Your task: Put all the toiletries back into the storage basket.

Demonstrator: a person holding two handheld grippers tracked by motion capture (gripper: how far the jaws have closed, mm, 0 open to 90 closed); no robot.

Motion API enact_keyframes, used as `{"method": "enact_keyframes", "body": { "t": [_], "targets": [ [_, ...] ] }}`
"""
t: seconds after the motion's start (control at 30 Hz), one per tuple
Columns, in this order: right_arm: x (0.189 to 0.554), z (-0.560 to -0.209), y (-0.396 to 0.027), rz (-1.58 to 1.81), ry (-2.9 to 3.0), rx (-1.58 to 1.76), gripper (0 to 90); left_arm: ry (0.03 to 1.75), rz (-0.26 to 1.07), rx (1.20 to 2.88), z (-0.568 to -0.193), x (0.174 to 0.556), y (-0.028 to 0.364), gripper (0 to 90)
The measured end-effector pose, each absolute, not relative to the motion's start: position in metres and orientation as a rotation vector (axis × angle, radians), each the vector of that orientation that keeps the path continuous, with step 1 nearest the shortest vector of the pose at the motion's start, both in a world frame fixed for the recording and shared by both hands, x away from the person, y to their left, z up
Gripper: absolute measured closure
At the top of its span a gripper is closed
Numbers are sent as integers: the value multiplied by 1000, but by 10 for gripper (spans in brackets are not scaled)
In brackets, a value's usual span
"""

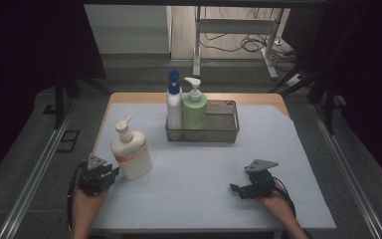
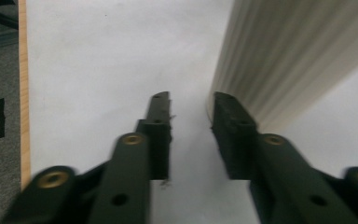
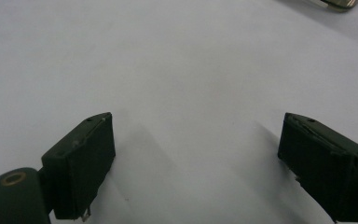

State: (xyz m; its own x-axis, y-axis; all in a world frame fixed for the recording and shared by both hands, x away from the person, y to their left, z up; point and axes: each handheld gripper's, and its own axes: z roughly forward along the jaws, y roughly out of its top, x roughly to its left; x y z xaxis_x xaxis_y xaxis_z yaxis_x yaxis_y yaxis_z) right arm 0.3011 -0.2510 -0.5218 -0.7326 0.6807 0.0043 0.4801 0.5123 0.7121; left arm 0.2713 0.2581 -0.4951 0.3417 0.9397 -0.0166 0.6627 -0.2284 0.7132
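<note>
The cream pump bottle (image 1: 131,153) is being shown standing upright in the lower left of the high view, on the pale surface (image 1: 204,164). In the left gripper view its ribbed cream side (image 2: 279,60) is occupying the upper right of the frame. The left gripper (image 1: 110,172) is being held just beside the bottle at the lower left of the high view. In the left gripper view (image 2: 191,121) its jaws are being shown with a narrow gap between them; nothing is lying between them, and the bottle is standing just outside the right-hand jaw, whether touching it cannot be told. The right gripper (image 1: 235,188) is being held at the lower right of the high view, well apart from the bottle. In the right gripper view (image 3: 193,154) its jaws are being shown spread wide over bare surface, gripping nothing. At the upper centre of the high view a wire basket (image 1: 224,130) is being shown, with a white bottle with a blue cap (image 1: 174,102) and a green pump bottle (image 1: 194,107) standing upright in its left end, side by side.
</note>
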Motion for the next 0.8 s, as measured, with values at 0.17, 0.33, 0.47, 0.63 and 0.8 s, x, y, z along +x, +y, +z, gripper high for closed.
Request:
{"method": "enact_keyframes", "body": {
  "t": [0.17,0.33,0.47,0.63,0.8],
  "targets": [
    [301,-522,-251,1040,2480,976,105,1394,546,1991,-500,285,256,839],
    [301,-522,-251,1040,2480,975,105,1384,518,1988,-506,295,252,891],
    [301,-522,-251,1041,2479,975,105,1390,496,1986,-510,298,253,893],
    [301,-522,-251,1041,2479,975,105,1394,464,1966,-513,298,255,893],
    [301,-522,-251,1041,2479,975,105,1375,435,1961,-514,298,253,893]
  ]
}}
